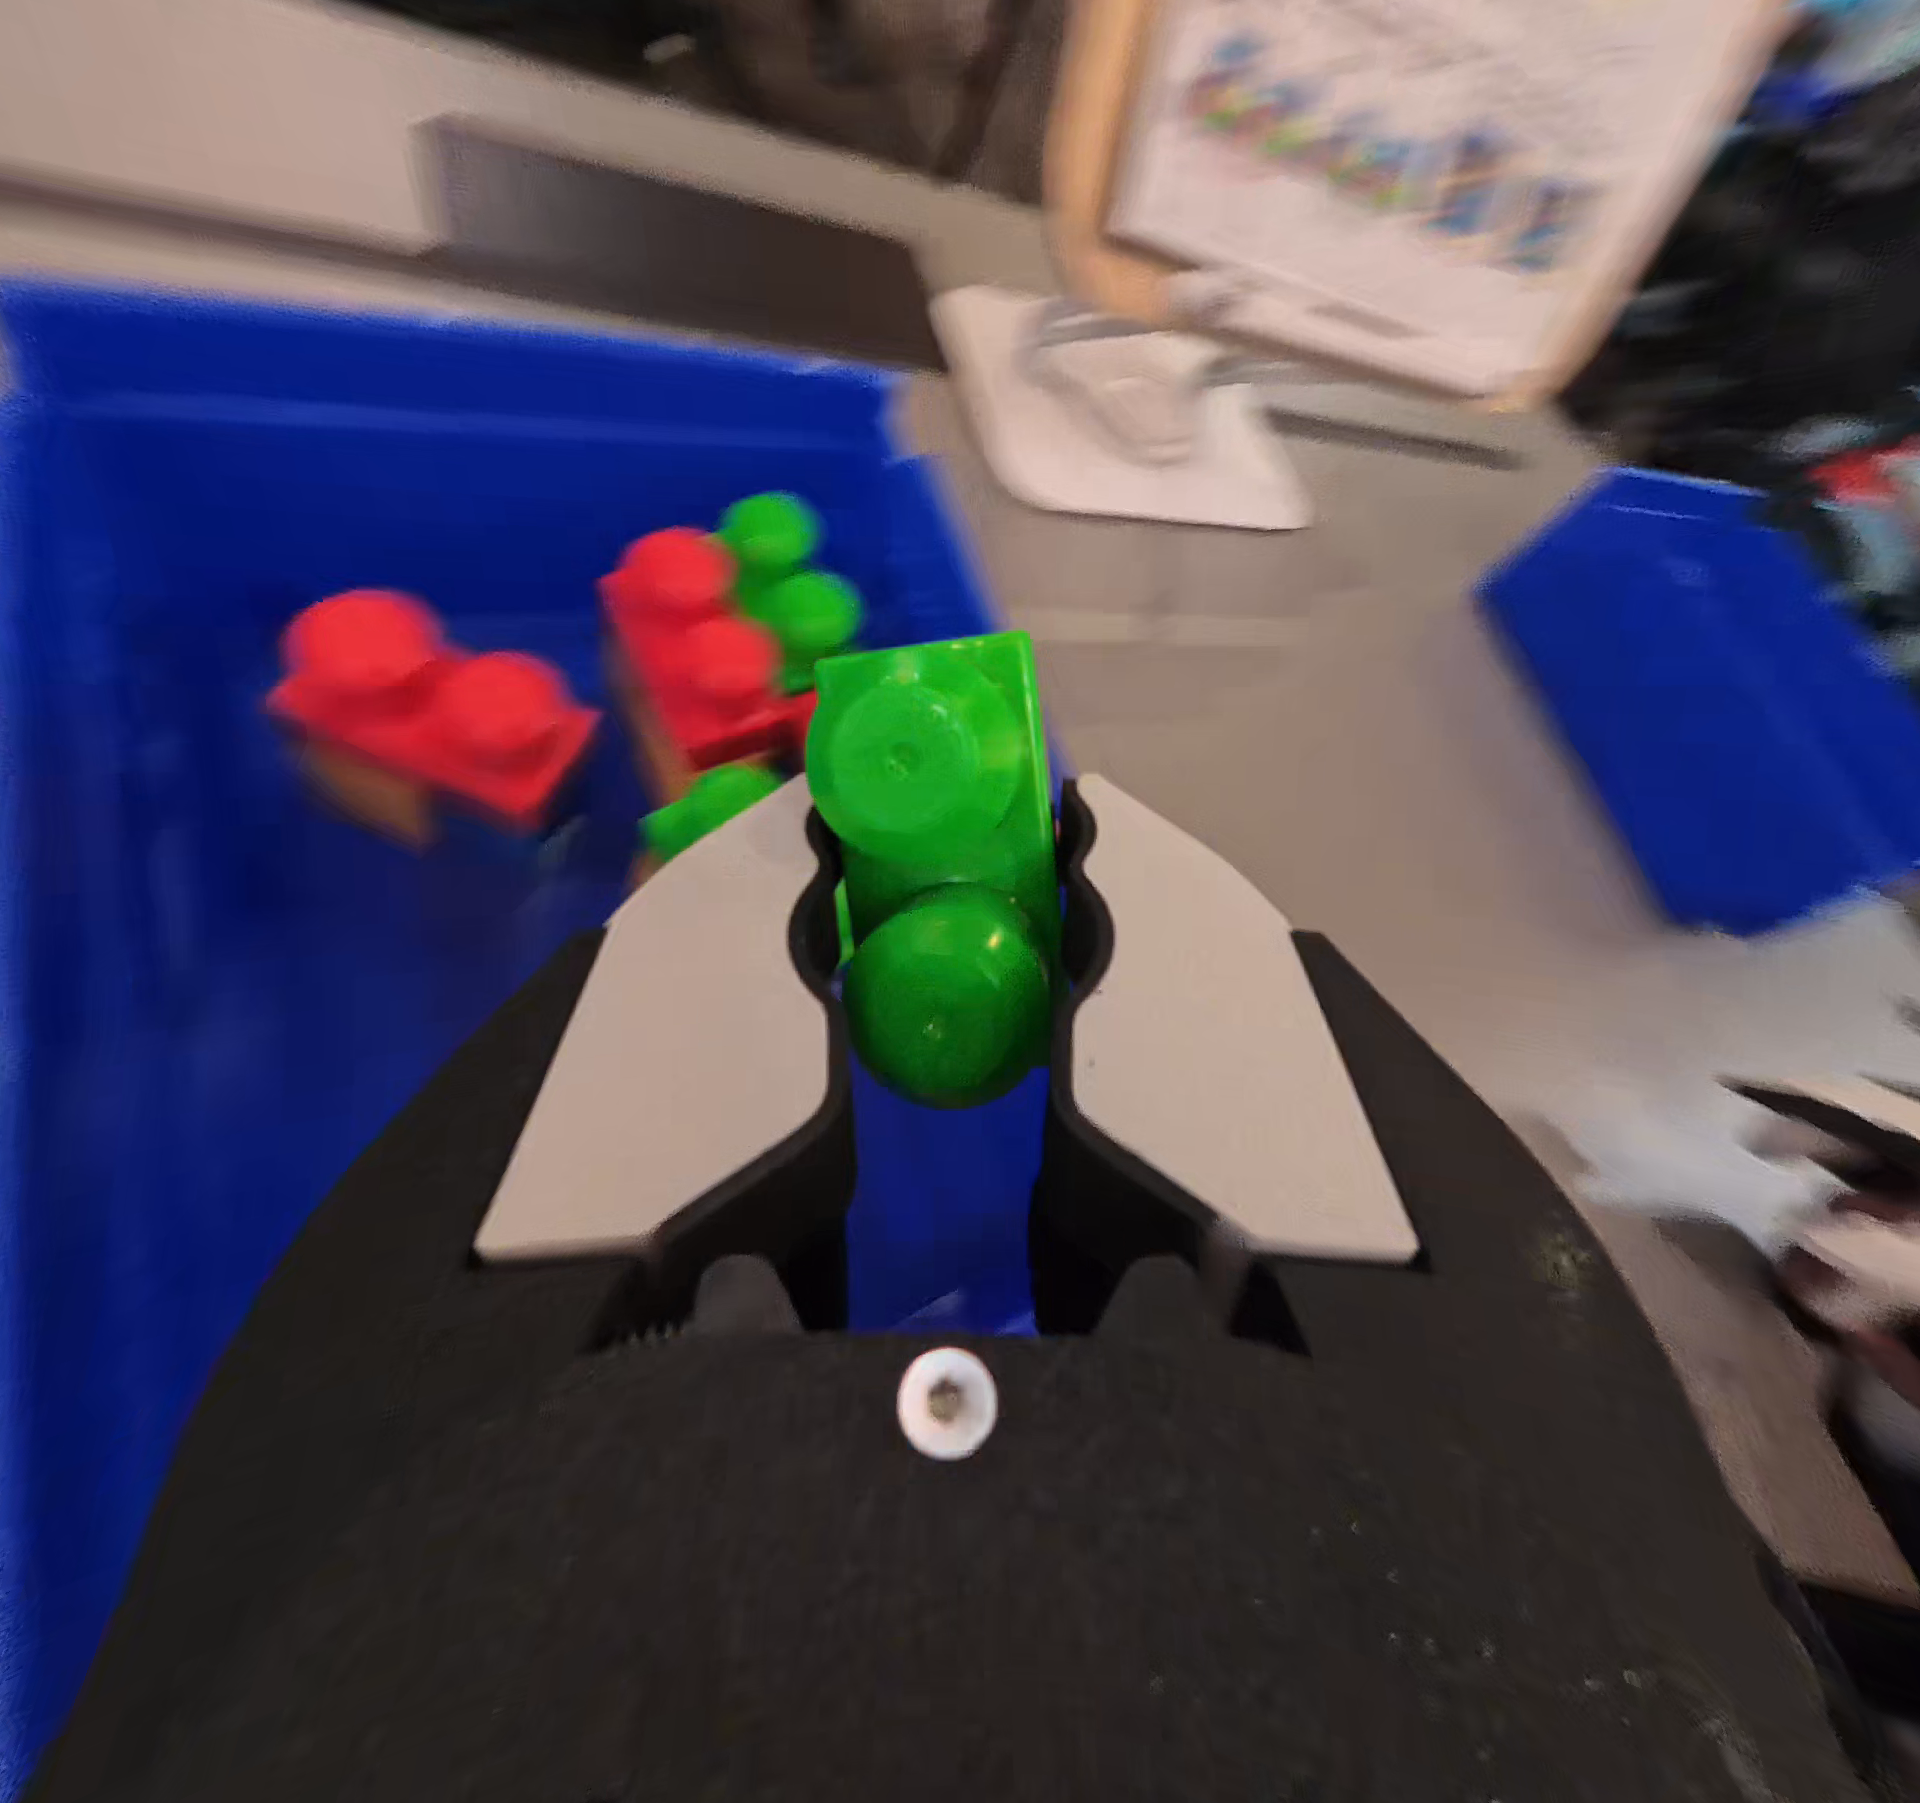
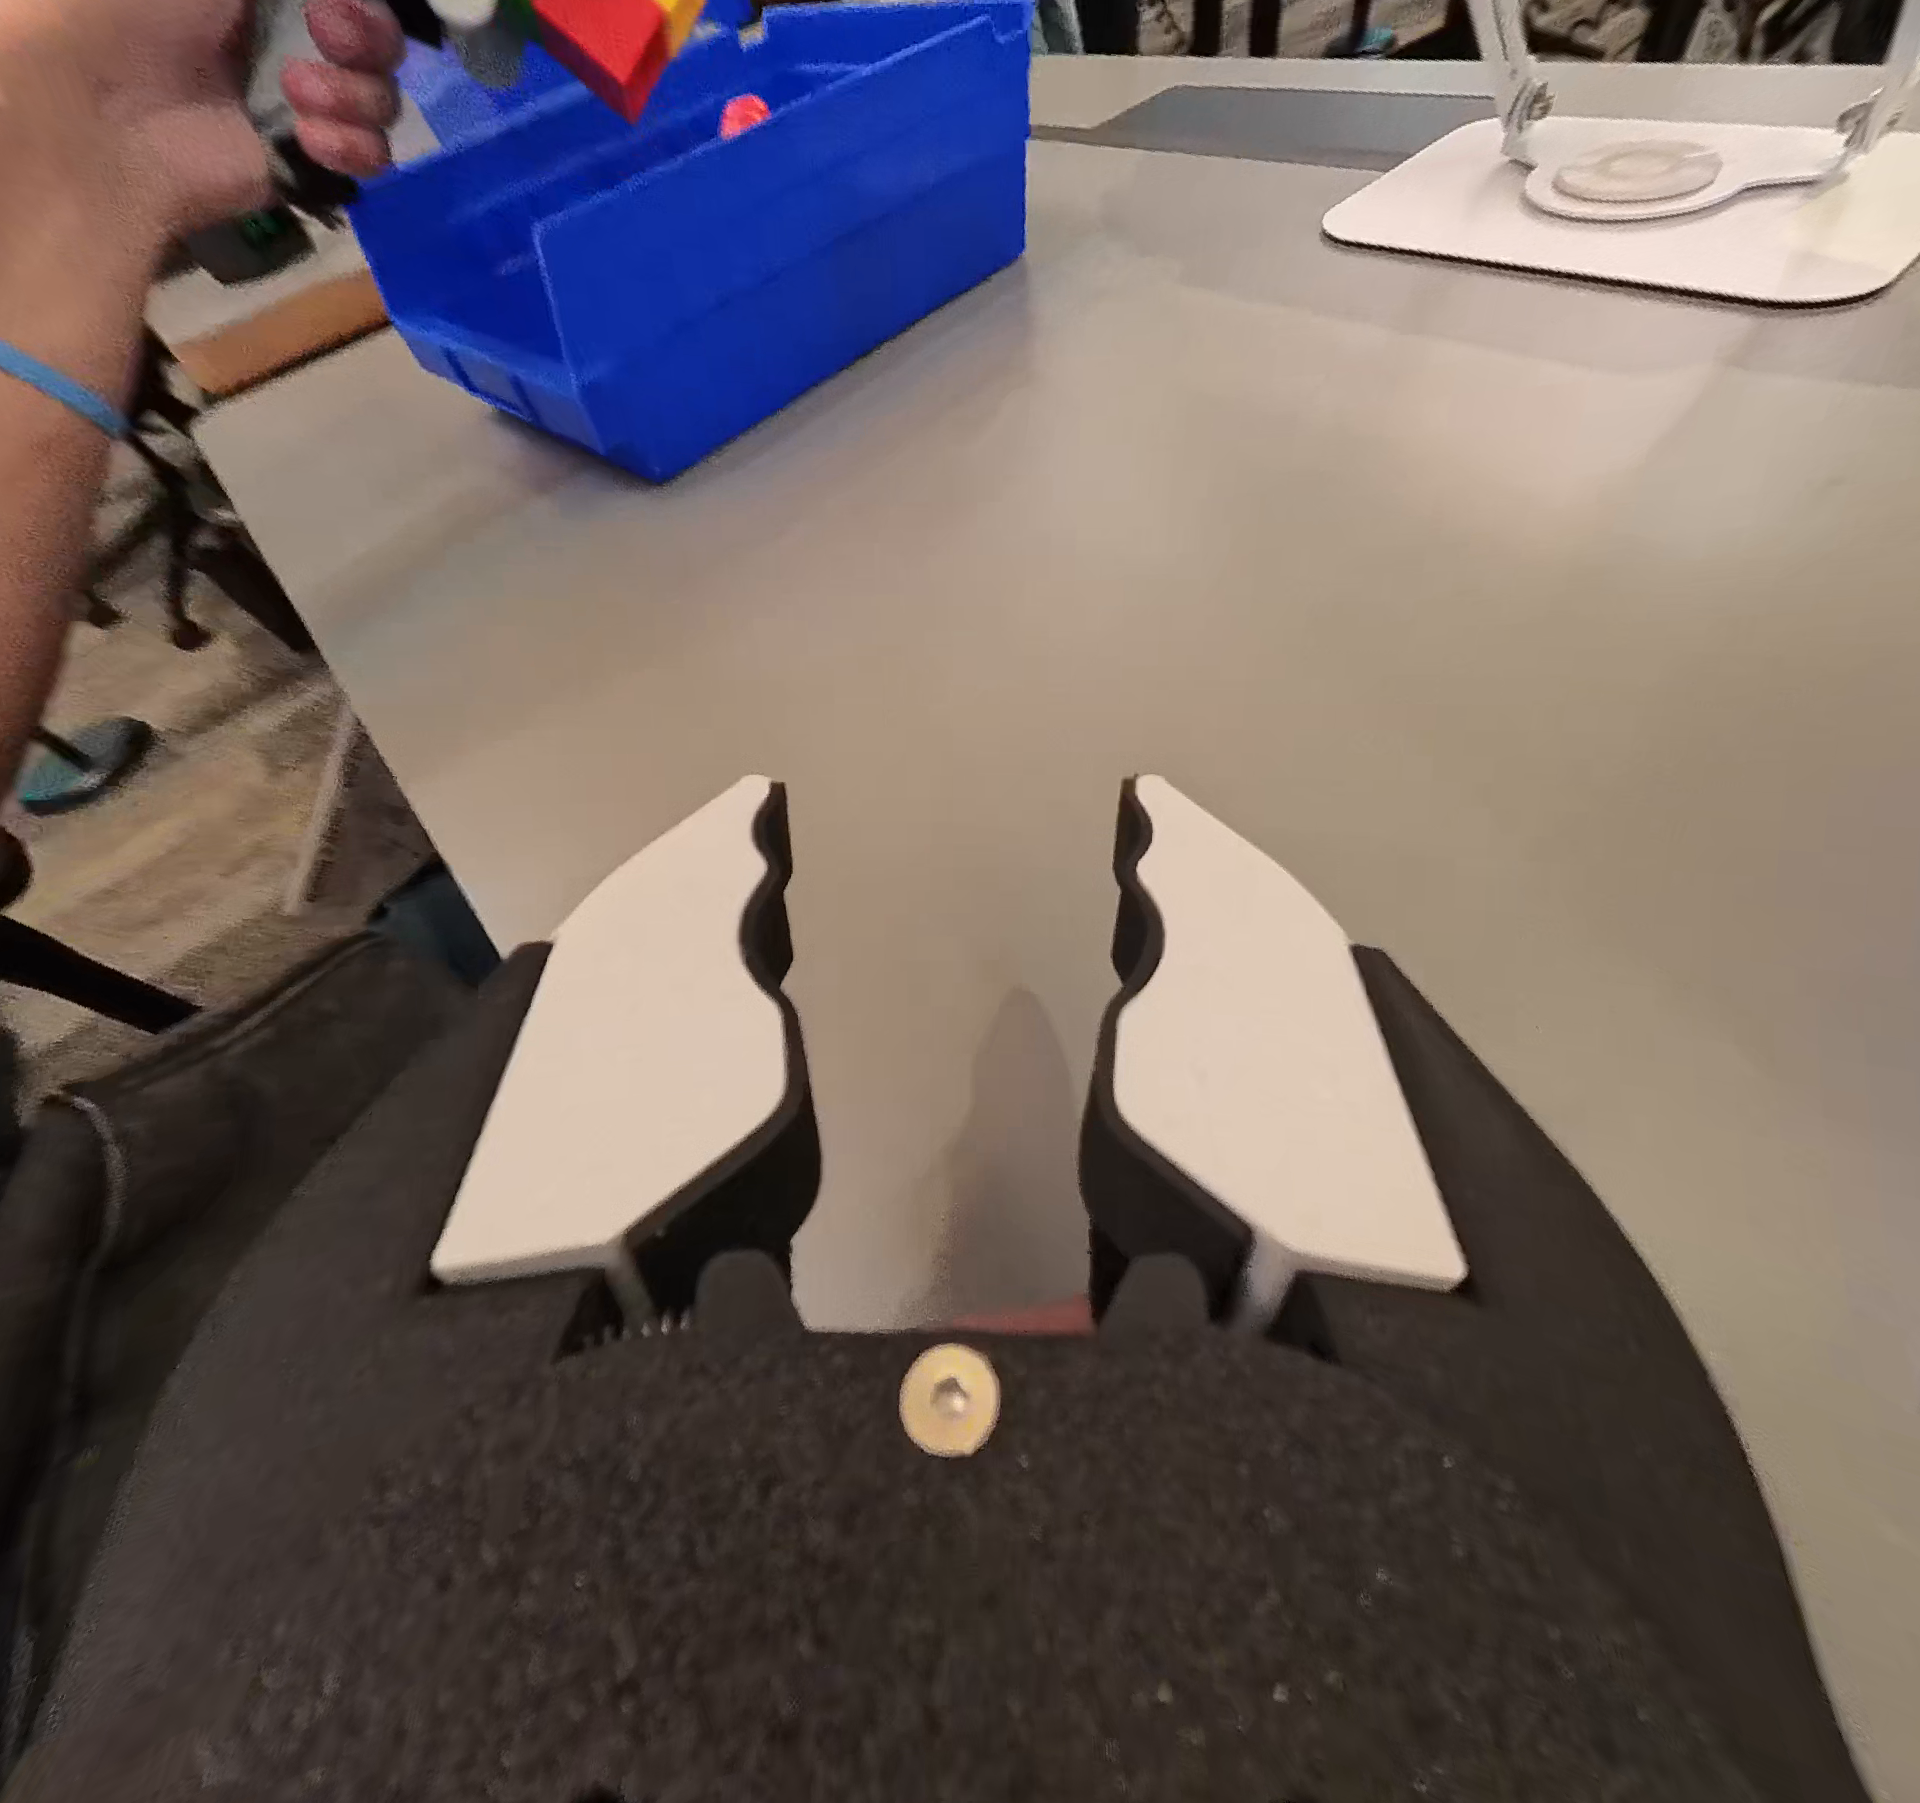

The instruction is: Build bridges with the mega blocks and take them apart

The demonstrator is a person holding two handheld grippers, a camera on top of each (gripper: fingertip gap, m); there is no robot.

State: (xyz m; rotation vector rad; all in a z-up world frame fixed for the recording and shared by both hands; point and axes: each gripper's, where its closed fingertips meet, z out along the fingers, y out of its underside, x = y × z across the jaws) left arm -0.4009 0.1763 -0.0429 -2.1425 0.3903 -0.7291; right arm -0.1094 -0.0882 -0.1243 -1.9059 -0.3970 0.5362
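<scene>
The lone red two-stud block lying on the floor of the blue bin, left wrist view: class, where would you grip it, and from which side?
Grip the red block across its two long flat side walls, below the studs, coming down from above. It sits studs-up and apart from the other blocks, so both sides look free; the rounded studs would probably slip. The view is blurred, so this is a judgement.
</scene>
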